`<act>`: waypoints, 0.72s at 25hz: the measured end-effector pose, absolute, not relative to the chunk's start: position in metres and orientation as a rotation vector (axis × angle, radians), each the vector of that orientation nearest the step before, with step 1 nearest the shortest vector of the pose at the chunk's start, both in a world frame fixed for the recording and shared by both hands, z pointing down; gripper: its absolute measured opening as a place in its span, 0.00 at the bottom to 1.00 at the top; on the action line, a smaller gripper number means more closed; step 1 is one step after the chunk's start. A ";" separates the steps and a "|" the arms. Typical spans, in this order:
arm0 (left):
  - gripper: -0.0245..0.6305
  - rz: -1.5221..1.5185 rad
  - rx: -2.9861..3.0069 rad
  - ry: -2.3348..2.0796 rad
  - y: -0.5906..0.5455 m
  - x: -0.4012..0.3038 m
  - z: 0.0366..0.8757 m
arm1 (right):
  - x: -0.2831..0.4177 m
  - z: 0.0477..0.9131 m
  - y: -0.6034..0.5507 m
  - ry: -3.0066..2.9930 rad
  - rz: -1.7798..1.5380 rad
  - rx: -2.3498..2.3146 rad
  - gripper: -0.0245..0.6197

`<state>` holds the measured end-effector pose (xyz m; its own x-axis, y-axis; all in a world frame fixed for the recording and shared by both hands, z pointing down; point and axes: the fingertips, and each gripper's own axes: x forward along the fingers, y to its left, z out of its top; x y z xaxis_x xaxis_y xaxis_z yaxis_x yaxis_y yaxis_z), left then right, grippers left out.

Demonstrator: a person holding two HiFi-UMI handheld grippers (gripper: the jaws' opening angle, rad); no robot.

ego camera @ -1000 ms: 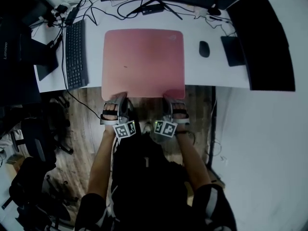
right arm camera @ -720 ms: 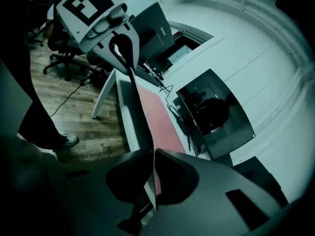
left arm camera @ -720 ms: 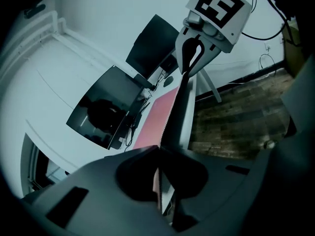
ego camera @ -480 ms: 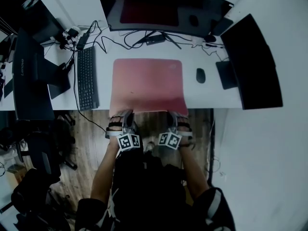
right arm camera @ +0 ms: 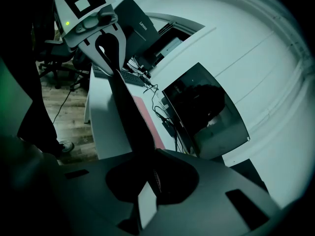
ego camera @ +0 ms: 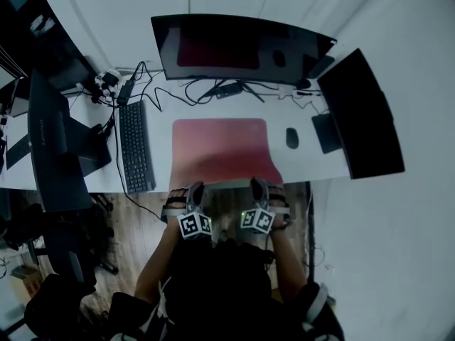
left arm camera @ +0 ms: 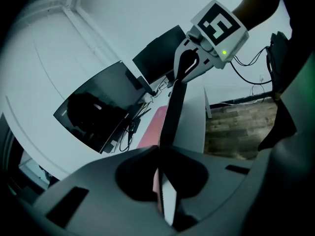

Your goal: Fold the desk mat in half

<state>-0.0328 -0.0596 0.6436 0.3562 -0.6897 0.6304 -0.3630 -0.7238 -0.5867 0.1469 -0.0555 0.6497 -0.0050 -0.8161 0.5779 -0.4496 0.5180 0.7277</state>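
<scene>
On the white counter (ego camera: 302, 163), in front of the curved monitor (ego camera: 242, 48), lies the desk mat (ego camera: 222, 148). It is a thin, limp rectangle with rounded corners, dusty pink and matt on top, dark underneath. Its far part lies flat on the counter. Its near long edge is raised off the surface and stretched in a line between the two tongs. The left tongs (ego camera: 195, 190) are closed on that edge toward its left end, and the right tongs (ego camera: 259, 188) are closed on it toward its right end. Each gripper view shows the sheet pinched edge-on between jaws that meet with no gap, the dark underside running straight across to the other gripper's marker cube. Both grippers slant down toward the counter's front edge, side by side and apart from each other.

Left of the mat, a slim black keyboard (ego camera: 135, 148) lies lengthwise just beside it, with a narrow strip of bare counter between them. Right of the mat, a small black oval mouse (ego camera: 291, 138) sits near but apart. Beyond the far edge, black cables (ego camera: 213, 87) loop under the monitor, leaving a bare white band. A second monitor (ego camera: 359, 116) stands at the right end and a dark laptop (ego camera: 50, 144) at the left. Below the front edge shows brown wood-plank floor (ego camera: 138, 212).
</scene>
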 end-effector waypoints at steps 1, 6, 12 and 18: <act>0.07 -1.316 -2.292 0.927 -0.064 -0.035 0.641 | 0.145 0.646 -0.060 -1.635 -0.406 1.102 0.07; 0.07 -1.265 -2.324 0.895 -0.080 -0.035 0.624 | 0.142 0.623 -0.081 -1.619 -0.384 1.167 0.07; 0.07 -1.186 -2.338 0.878 -0.104 -0.033 0.600 | 0.144 0.608 -0.101 -1.607 -0.340 1.248 0.07; 0.07 -1.159 -2.338 0.882 -0.135 -0.028 0.593 | 0.149 0.605 -0.132 -1.608 -0.340 1.267 0.07</act>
